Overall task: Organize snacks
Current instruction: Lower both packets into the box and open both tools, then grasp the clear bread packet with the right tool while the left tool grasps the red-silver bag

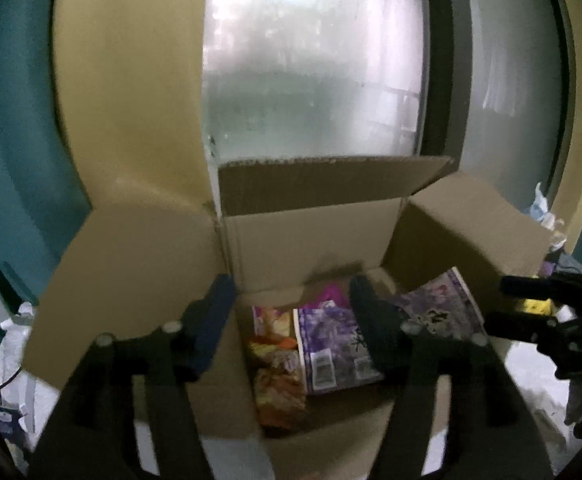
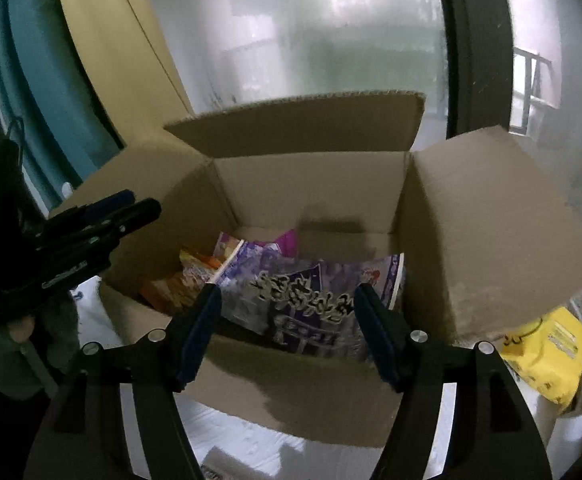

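Observation:
An open cardboard box (image 1: 307, 236) (image 2: 307, 196) holds snack bags. A large purple bag (image 2: 303, 300) (image 1: 335, 344) lies on top, leaning to the right. An orange bag (image 1: 277, 376) (image 2: 179, 280) lies at the left, and a pink bag (image 1: 329, 294) (image 2: 283, 240) peeks out behind. My left gripper (image 1: 291, 312) is open and empty above the box's near left side. My right gripper (image 2: 287, 320) is open and empty above the box's near edge, over the purple bag.
The box flaps stand open on all sides. A yellow snack bag (image 2: 547, 356) (image 1: 535, 306) lies on the white surface right of the box. A frosted window (image 1: 311, 60) and teal curtain (image 1: 7, 140) are behind. Each gripper shows in the other's view.

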Tool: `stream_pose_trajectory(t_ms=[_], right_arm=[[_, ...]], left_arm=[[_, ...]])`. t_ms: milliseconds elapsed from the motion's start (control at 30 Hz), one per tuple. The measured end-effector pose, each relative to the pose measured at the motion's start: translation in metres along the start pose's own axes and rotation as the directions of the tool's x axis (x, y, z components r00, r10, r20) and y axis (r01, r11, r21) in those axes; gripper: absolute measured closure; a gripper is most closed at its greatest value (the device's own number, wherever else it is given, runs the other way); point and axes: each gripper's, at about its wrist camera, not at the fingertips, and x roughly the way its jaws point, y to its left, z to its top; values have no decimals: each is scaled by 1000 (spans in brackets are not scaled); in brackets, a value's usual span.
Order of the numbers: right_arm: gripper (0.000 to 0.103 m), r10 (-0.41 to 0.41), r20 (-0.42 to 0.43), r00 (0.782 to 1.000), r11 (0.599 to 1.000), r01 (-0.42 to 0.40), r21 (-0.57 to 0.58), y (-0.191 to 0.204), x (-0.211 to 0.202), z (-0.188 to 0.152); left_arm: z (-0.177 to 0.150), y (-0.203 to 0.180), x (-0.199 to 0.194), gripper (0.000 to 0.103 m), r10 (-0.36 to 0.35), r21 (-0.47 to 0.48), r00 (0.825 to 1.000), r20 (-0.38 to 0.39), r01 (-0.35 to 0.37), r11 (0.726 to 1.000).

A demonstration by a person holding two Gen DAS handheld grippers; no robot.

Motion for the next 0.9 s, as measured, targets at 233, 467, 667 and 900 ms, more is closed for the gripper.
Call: stream_pose_trajectory(t_ms=[233, 467, 667, 900], right_arm=[[31, 12, 34, 999, 1000, -12, 0, 13, -39, -6], [31, 5, 59, 998, 1000, -6, 22, 13, -73, -26], [31, -11, 61, 998, 999, 8, 47, 9, -96, -50], [29, -28, 47, 999, 994, 23, 104, -6, -115, -84]], left_arm=[[-2, -10, -53, 36, -38, 22, 999, 20, 37, 999], [-23, -37, -81, 35, -106, 49, 994, -15, 107, 993], [-41, -65, -99, 34, -159, 68, 986, -41, 161, 985], [-62, -92, -109, 33, -203, 73, 975, -89, 210, 975]])
